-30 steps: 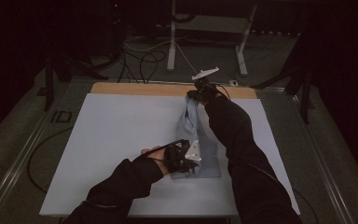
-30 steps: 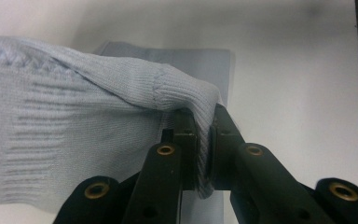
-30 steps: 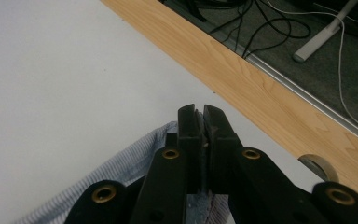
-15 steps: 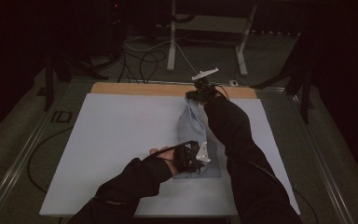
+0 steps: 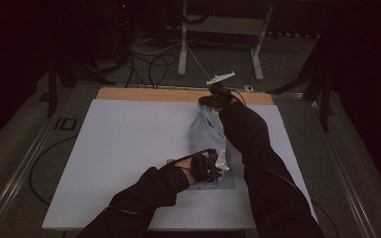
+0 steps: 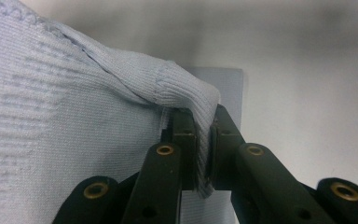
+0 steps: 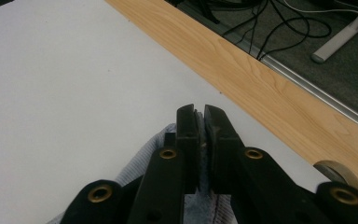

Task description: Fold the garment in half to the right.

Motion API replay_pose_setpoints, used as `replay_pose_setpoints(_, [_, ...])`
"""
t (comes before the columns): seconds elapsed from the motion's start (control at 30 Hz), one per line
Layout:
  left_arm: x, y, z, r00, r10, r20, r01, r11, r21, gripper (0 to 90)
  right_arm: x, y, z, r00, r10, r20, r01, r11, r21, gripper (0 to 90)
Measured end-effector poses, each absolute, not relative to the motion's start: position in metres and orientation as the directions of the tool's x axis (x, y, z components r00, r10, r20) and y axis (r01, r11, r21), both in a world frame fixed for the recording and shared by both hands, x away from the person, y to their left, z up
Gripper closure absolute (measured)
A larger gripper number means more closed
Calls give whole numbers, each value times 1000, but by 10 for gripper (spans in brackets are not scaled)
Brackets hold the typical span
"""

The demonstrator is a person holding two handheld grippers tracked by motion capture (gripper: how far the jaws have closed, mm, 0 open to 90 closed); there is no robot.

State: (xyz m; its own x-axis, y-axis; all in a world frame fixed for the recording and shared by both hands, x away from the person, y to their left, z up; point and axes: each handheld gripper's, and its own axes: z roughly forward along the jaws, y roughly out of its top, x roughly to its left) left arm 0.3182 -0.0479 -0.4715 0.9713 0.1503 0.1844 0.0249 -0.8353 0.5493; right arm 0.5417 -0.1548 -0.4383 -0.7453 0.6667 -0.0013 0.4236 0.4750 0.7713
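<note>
A light blue knit garment (image 5: 207, 130) lies as a long narrow strip on the white table top (image 5: 129, 148). My left gripper (image 5: 217, 166) is at the strip's near end, shut on a ribbed fold of the garment (image 6: 74, 116), which bulges over the jaw tips (image 6: 204, 116). My right gripper (image 5: 206, 101) holds the far end near the wooden strip. Its jaws (image 7: 201, 112) have just been opening slightly, and knit fabric (image 7: 140, 170) is still pinched between them.
A wooden strip (image 5: 144, 94) runs along the table's far edge, with a metal rail and dark floor with cables (image 5: 154, 59) beyond it. A roll of tape (image 7: 338, 172) lies on the wood (image 7: 261, 79) to the right of my right gripper.
My left hand has slid a little to the right with the garment's near end in its jaws. The right arm has stayed in place.
</note>
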Motion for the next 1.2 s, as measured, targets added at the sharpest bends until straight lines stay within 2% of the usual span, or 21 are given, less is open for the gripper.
replay_pose_setpoints(0.03, [319, -49, -472, 972, 143, 186, 18, -837, 547, 850, 542, -156, -438, -744, 669, 2, 427, 472, 771, 789])
replay_pose_setpoints(0.17, [321, -56, -473, 976, 141, 168, 26, -833, 552, 819, 540, -163, -439, -730, 683, 18, 449, 460, 766, 377])
replay_pose_setpoints(0.23, [321, -58, -474, 982, 134, 131, 37, -824, 565, 758, 539, -167, -440, -721, 693, 15, 455, 458, 764, 278])
replay_pose_setpoints(0.3, [319, -61, -475, 983, 125, 131, 30, -826, 562, 667, 538, -174, -440, -718, 695, 42, 468, 438, 768, 150])
replay_pose_setpoints(0.33, [319, -62, -475, 983, 122, 135, 27, -829, 559, 622, 538, -176, -440, -725, 686, 62, 473, 430, 769, 125])
replay_pose_setpoints(0.37, [319, -62, -475, 983, 122, 135, 27, -829, 559, 613, 538, -179, -440, -723, 687, 69, 473, 421, 774, 145])
replay_pose_setpoints(0.43, [318, -61, -473, 983, 124, 136, 25, -823, 567, 565, 537, -181, -441, -725, 684, 79, 475, 414, 777, 106])
replay_pose_setpoints(0.63, [314, -58, -463, 985, 111, 130, 13, -807, 590, 439, 533, -179, -442, -749, 658, 81, 451, 416, 790, 98])
replay_pose_setpoints(0.83, [309, -50, -453, 985, 111, 134, 7, -796, 605, 408, 528, -174, -440, -764, 640, 85, 439, 418, 795, 98])
replay_pose_setpoints(1.2, [307, -24, -444, 976, 173, 129, 56, -781, 623, 361, 521, -174, -441, -776, 626, 73, 423, 430, 798, 98])
